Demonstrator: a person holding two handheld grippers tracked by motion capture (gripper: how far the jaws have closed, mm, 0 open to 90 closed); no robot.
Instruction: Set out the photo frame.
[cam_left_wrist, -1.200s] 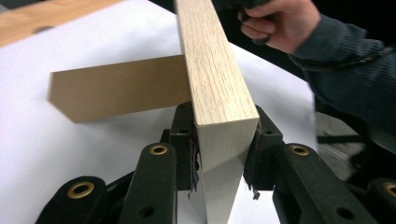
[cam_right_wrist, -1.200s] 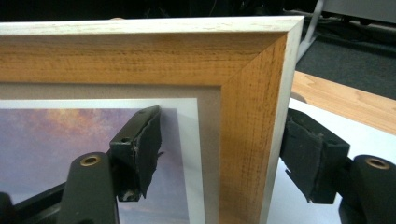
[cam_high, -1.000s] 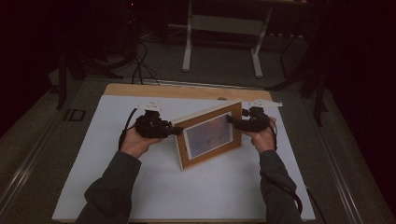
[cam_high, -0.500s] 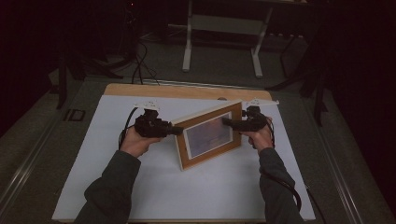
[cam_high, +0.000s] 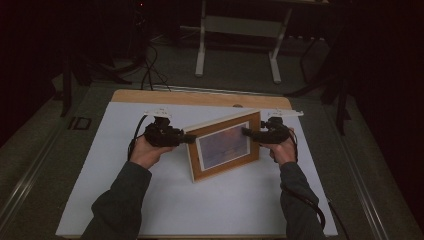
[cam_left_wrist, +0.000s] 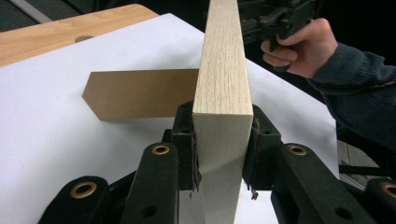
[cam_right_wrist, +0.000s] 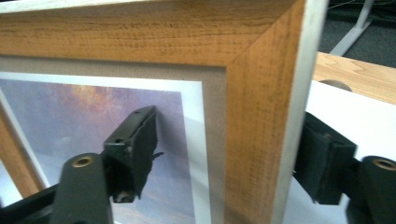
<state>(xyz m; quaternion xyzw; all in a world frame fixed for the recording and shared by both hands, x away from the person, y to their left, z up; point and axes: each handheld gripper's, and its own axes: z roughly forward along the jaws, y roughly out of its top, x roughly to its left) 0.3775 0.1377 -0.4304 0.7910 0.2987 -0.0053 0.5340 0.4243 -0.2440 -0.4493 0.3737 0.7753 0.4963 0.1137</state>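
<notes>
One white sheet (cam_high: 150, 200) covers most of the single wooden table (cam_high: 200, 97), whose bare strip shows along the far edge. On the sheet, near its middle, stands one wooden picture frame (cam_high: 224, 146), upright and tilted a little back, its print facing the person. In the left gripper view one brown cardboard stand (cam_left_wrist: 140, 93) juts from the frame's back and lies against the white sheet.

Two hands work it, one to a side. The left gripper (cam_high: 186, 138) is clamped on the frame's left edge: in the left gripper view (cam_left_wrist: 219, 154) both black pads press the pale side faces of the wood. The right gripper (cam_high: 246, 132) straddles the frame's upper right corner; in the right gripper view (cam_right_wrist: 224, 154) one pad lies at the glass and the other behind the frame, but whether they press cannot be told.
</notes>
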